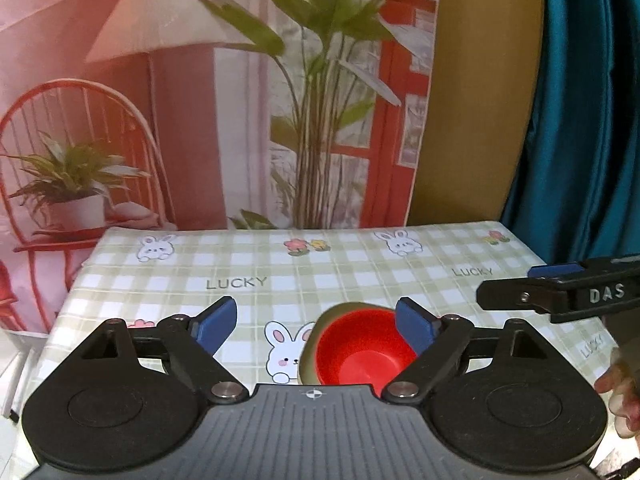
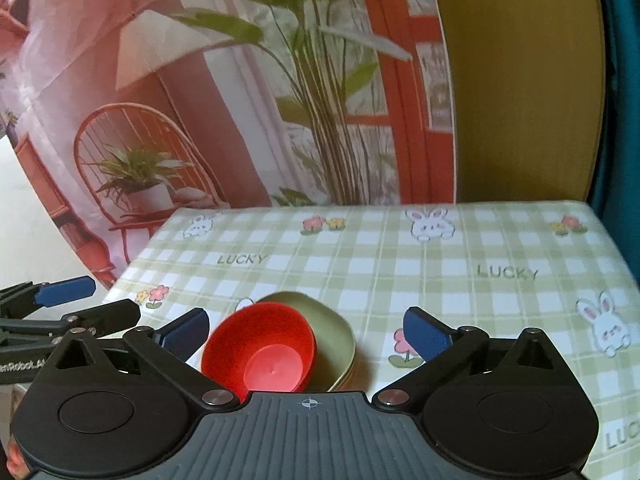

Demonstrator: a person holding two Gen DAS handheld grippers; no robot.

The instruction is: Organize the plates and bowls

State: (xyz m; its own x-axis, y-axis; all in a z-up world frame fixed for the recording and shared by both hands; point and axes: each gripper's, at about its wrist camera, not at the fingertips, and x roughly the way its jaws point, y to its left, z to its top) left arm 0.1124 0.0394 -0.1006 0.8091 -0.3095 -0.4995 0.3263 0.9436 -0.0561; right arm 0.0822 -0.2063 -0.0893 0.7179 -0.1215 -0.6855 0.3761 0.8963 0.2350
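Observation:
A red bowl (image 1: pixel 362 350) sits inside an olive-green dish (image 1: pixel 318 344) on the checked tablecloth. In the left wrist view my left gripper (image 1: pixel 316 326) is open and empty, with the bowl just ahead of its right finger. In the right wrist view the red bowl (image 2: pixel 264 354) rests in stacked green dishes (image 2: pixel 336 336), near the left finger of my open, empty right gripper (image 2: pixel 306 330). The right gripper also shows at the right edge of the left wrist view (image 1: pixel 532 286). The left gripper shows at the left edge of the right wrist view (image 2: pixel 80 300).
The table (image 2: pixel 440 248) carries a green checked cloth with rabbits and "LUCKY" print. A printed backdrop (image 1: pixel 180 100) with a chair and plants hangs behind it. A teal curtain (image 1: pixel 580 100) hangs at the right. The table's left edge drops off near the left gripper.

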